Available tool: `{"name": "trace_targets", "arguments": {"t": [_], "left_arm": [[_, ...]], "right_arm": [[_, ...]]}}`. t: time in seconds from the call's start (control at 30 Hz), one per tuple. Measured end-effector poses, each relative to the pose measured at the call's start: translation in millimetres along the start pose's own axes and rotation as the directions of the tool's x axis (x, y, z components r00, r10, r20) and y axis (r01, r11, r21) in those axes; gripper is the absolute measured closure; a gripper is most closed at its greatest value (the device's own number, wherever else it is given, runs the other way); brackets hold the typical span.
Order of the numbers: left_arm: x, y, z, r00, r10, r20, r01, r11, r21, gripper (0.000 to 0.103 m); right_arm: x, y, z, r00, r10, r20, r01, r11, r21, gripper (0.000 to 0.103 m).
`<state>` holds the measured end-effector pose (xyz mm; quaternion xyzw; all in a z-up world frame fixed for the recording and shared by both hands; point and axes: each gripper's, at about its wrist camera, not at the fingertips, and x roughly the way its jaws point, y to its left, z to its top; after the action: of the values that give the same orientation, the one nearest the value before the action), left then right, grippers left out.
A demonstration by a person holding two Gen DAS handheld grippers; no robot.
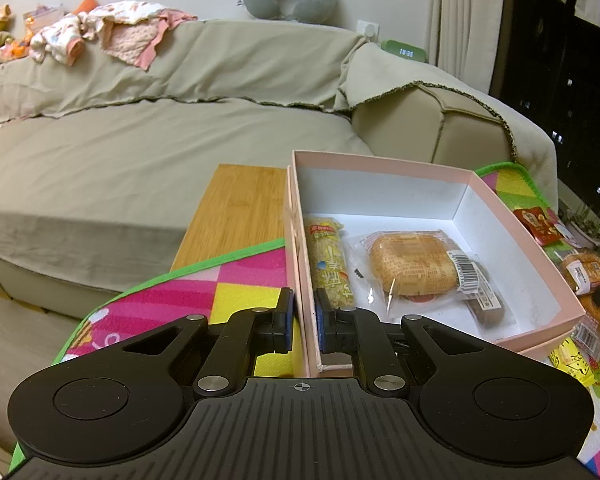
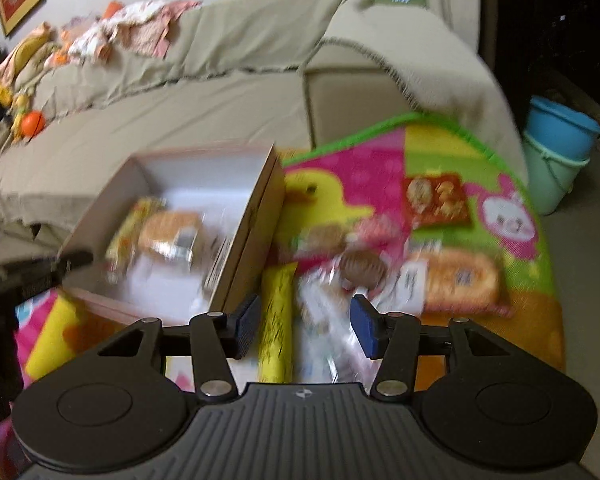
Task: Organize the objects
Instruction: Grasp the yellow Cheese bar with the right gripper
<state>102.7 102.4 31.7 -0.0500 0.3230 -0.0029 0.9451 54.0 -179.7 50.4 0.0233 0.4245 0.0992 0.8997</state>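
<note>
Left gripper point(image 1: 303, 322) pinching pink box point(image 1: 532, 240) wall; thin card may buckle, box tip. Right gripper point(image 2: 305, 326) spread beside box over yellow snack tube point(image 2: 277, 320); blurred view, mis-grasp risk.

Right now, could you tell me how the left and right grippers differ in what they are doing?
The left gripper has its fingers closed on the near wall of the pink box; the right gripper has its fingers spread wide and holds nothing. The left gripper sits at the pink box; the right gripper hangs beside it, over loose snack packets, with a yellow packet between its fingers. Both are black with blue pads.
</note>
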Motion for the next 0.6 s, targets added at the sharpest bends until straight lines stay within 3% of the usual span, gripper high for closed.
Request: {"name": "trace_targets", "arguments": {"t": [0.2, 0.27, 0.37, 0.6], "left_arm": [[0, 0, 0, 1.000, 0.000, -0.001, 0.000, 1.000, 0.000, 0.090], [0, 0, 0, 1.000, 0.000, 0.000, 0.000, 1.000, 0.001, 0.090], [0, 0, 0, 1.000, 0.000, -0.001, 0.000, 1.000, 0.001, 0.090], [0, 0, 0, 1.000, 0.000, -0.001, 0.000, 1.000, 0.001, 0.091]], "right_arm": [[13, 14, -24, 0.996, 0.059, -0.060, -0.062, 0.997, -0.050, 0.055], [16, 18, -30, 0.995, 0.071, -0.077, -0.076, 0.995, -0.069, 0.060], [20, 22, -35, 0.993, 0.072, -0.095, -0.080, 0.994, -0.079, 0.072], [18, 1, -43, 0.994, 0.020, -0.111, -0.021, 1.000, -0.004, 0.079]]}}
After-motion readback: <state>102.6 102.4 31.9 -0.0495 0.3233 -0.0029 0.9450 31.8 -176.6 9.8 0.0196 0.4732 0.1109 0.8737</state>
